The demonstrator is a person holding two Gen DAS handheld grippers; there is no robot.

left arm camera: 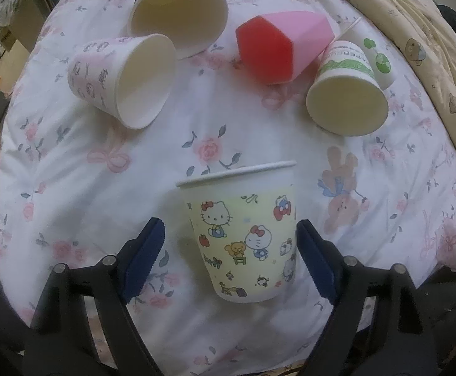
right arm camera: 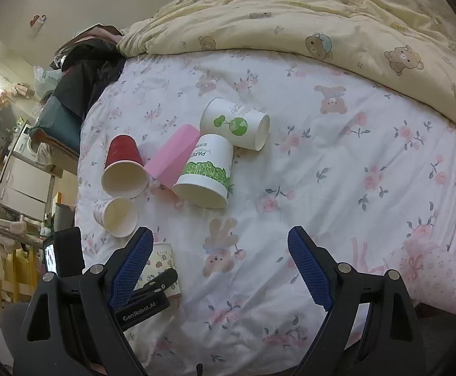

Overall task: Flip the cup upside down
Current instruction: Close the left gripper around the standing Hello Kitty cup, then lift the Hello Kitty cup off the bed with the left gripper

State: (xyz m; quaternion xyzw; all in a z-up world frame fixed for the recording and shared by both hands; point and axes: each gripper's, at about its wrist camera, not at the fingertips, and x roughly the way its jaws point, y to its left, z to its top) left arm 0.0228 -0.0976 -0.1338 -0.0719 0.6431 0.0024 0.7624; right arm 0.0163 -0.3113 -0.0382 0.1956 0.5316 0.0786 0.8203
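Observation:
A cartoon-cat paper cup [left arm camera: 243, 235] stands between the open fingers of my left gripper [left arm camera: 231, 244], rim at the top of the view; the fingers stand a little apart from its sides. In the right wrist view the same cup [right arm camera: 162, 260] shows partly behind the left gripper's body. My right gripper [right arm camera: 220, 260] is open and empty above the floral bedsheet [right arm camera: 337, 172]. Several other cups lie on their sides beyond: a small pink-print one [left arm camera: 124, 78], a red one [left arm camera: 178, 12], a pink plastic one [left arm camera: 278, 47], and a green-leaf one [left arm camera: 347, 94].
A white cup with a green globe print [right arm camera: 237, 125] lies behind the green-leaf cup [right arm camera: 206, 172]. A yellow bear-print quilt [right arm camera: 322, 9] is bunched along the far side. A pink patterned cup [right arm camera: 444, 282] lies at the right. Furniture stands past the bed's left edge [right arm camera: 21, 156].

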